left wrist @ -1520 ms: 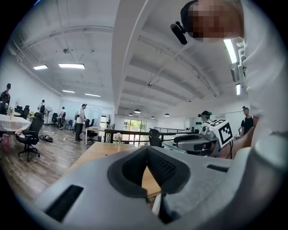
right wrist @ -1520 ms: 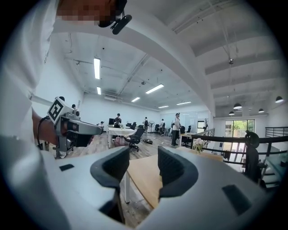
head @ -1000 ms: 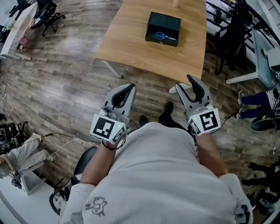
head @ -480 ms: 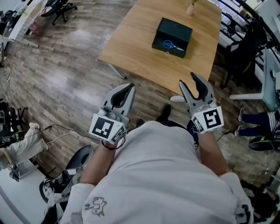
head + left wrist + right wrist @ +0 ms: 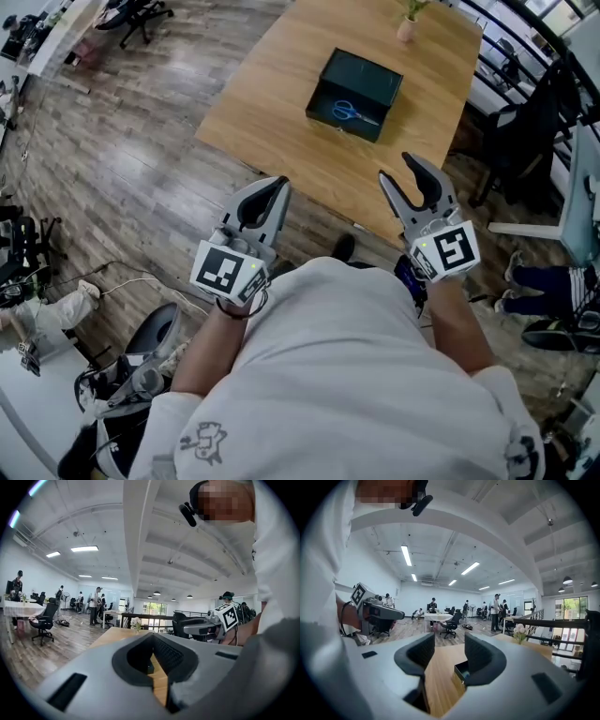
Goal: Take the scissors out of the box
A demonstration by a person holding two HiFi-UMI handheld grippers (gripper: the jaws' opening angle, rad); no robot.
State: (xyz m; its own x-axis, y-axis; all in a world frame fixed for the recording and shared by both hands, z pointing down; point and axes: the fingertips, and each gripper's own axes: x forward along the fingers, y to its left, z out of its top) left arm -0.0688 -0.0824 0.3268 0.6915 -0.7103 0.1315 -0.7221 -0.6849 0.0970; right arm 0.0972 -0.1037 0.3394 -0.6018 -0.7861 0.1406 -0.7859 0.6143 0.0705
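A dark open box lies on the wooden table ahead of me, with blue-handled scissors inside it. Both grippers are held up in front of my chest, short of the table's near edge and well away from the box. My left gripper has its fingertips touching and holds nothing; in the left gripper view it points along the table. My right gripper is open and empty. In the right gripper view a corner of the box shows between its jaws.
A small pot of flowers stands at the table's far end. Black chairs and a white desk crowd the right side. An office chair and cables lie on the wood floor at lower left. Several people stand in the far room.
The table and box have drawn closer in the head view, and the table's near edge now reaches my grippers. Both grippers keep the same pose and jaw states.
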